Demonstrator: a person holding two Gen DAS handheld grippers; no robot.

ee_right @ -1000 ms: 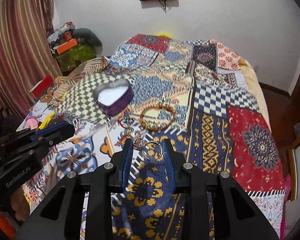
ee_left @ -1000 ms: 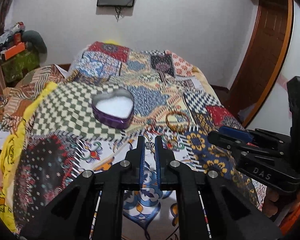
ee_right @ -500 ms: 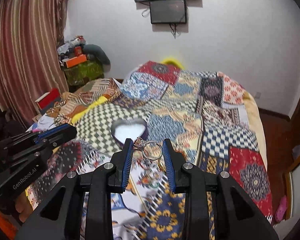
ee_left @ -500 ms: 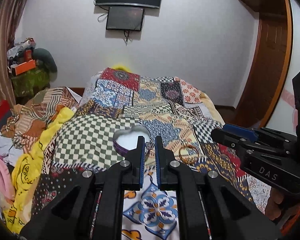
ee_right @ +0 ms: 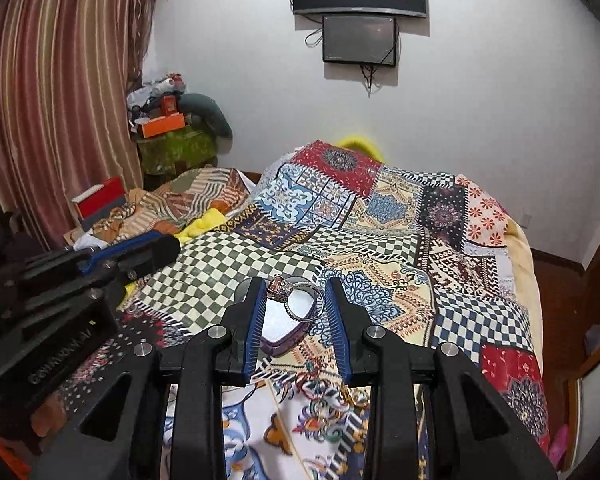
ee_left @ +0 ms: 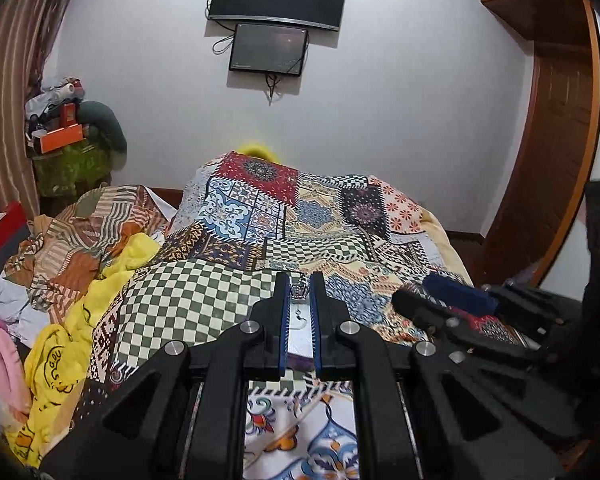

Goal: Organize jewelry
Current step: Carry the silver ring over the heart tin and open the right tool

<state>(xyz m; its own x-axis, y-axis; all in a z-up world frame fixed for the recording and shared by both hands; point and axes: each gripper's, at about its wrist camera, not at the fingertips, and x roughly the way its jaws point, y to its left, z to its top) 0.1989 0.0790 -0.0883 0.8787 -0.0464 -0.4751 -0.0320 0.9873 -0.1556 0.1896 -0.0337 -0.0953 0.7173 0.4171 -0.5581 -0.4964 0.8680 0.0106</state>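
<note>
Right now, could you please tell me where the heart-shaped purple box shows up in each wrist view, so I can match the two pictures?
Left wrist view: the heart-shaped purple box sits low at centre, mostly hidden behind the left tool; only its white inside and a purple edge show.
Right wrist view: the box lies just below centre, between the fingers of the right tool.
Shared landmark: the green-and-white checkered quilt patch bordering the box.

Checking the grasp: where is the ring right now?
In the right wrist view, the ring is pinched between the right gripper's fingertips, in front of the heart-shaped box on the quilt.
</note>
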